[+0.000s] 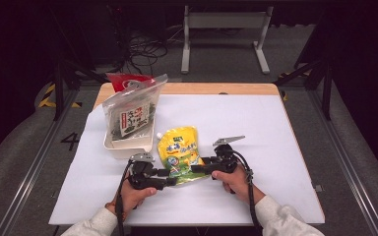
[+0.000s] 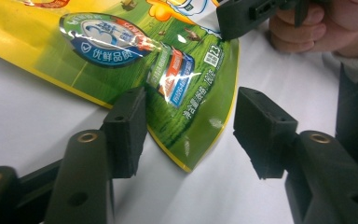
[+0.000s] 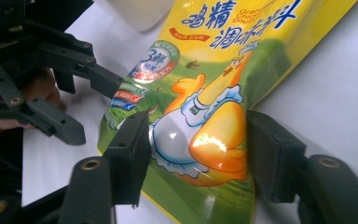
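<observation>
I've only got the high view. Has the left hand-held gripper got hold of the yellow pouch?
Observer: Not yet. The left hand-held gripper straddles the bottom corner of the pouch. One jaw is at its edge, and the other stands clear, with bare table in between.
Operator: And the right one?
Observer: The right hand-held gripper has the pouch between its jaws, across the cartoon chick. The pouch fills the gap, but I can't tell whether the pads press on it.
Operator: Is the pouch off the table?
Observer: It doesn't look so. In the left gripper view the corner looks to rest on the table.
</observation>
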{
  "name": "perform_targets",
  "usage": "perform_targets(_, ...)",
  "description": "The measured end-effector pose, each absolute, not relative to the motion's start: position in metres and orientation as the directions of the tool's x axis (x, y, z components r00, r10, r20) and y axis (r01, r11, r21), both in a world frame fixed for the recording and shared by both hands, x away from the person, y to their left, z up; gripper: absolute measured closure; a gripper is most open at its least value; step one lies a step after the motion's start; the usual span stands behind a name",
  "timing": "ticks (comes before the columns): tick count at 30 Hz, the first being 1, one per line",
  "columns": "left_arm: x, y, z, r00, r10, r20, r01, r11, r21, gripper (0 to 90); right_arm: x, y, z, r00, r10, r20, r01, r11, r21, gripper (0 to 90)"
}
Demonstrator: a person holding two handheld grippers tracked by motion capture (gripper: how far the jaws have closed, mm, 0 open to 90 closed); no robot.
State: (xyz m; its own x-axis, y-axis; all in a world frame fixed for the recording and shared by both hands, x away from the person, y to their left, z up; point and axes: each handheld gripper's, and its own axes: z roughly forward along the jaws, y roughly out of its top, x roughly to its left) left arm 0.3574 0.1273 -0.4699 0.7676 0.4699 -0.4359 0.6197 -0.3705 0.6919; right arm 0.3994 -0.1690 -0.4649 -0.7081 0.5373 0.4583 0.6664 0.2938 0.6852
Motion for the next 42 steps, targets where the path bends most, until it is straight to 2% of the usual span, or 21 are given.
perform_targets(4,0.351,0.126,-0.468,0.787,0.465,-0.406,0.596,-0.401,0.695,47.2,0.392,-0.176,-0.464,-0.716,0.530,0.454,0.661,0.309,0.683,49.3)
perform_targets(5,0.349,0.127,-0.466,0.807,0.461,-0.368,0.566,-0.431,0.702,47.8,0.389,-0.178,-0.464,-0.725,0.526,0.444,0.652,0.318,0.688,53.3)
perform_targets(8,0.350,0.135,-0.462,0.806,0.465,-0.366,0.562,-0.406,0.721,51.9,0.382,-0.182,-0.463,-0.746,0.533,0.401,0.623,0.343,0.703,58.6)
perform_targets(10,0.353,0.142,-0.461,0.790,0.506,-0.345,0.566,-0.388,0.727,41.7,0.380,-0.180,-0.461,-0.755,0.541,0.371,0.607,0.361,0.708,59.4)
perform_targets(13,0.361,0.156,-0.462,0.748,0.555,-0.364,0.598,-0.326,0.732,30.0,0.379,-0.179,-0.461,-0.768,0.539,0.346,0.587,0.375,0.718,60.1)
perform_targets(19,0.374,0.148,-0.467,0.762,0.534,-0.366,0.596,-0.357,0.719,23.7,0.375,-0.177,-0.460,-0.801,0.527,0.282,0.532,0.413,0.739,60.8)
perform_targets(21,0.376,0.137,-0.469,0.759,0.528,-0.381,0.608,-0.364,0.706,18.3,0.373,-0.175,-0.460,-0.826,0.511,0.236,0.487,0.439,0.755,61.1)
perform_targets(25,0.379,0.134,-0.469,0.760,0.525,-0.385,0.607,-0.361,0.708,14.4,0.369,-0.174,-0.460,-0.847,0.499,0.182,0.438,0.461,0.772,61.5)
perform_targets(28,0.383,0.132,-0.470,0.749,0.510,-0.422,0.626,-0.335,0.705,14.7,0.367,-0.174,-0.460,-0.854,0.494,0.165,0.420,0.464,0.780,61.6)
perform_targets(33,0.387,0.122,-0.469,0.776,0.454,-0.437,0.607,-0.354,0.711,17.9,0.361,-0.172,-0.460,-0.885,0.454,0.106,0.346,0.485,0.803,61.6)
perform_targets(36,0.384,0.117,-0.461,0.795,0.462,-0.393,0.571,-0.350,0.743,21.3,0.359,-0.171,-0.459,-0.897,0.436,0.077,0.307,0.488,0.817,61.6)
perform_targets(42,0.384,0.132,-0.444,0.803,0.469,-0.368,0.526,-0.265,0.808,27.7,0.352,-0.167,-0.457,-0.926,0.376,0.020,0.225,0.510,0.830,61.2)
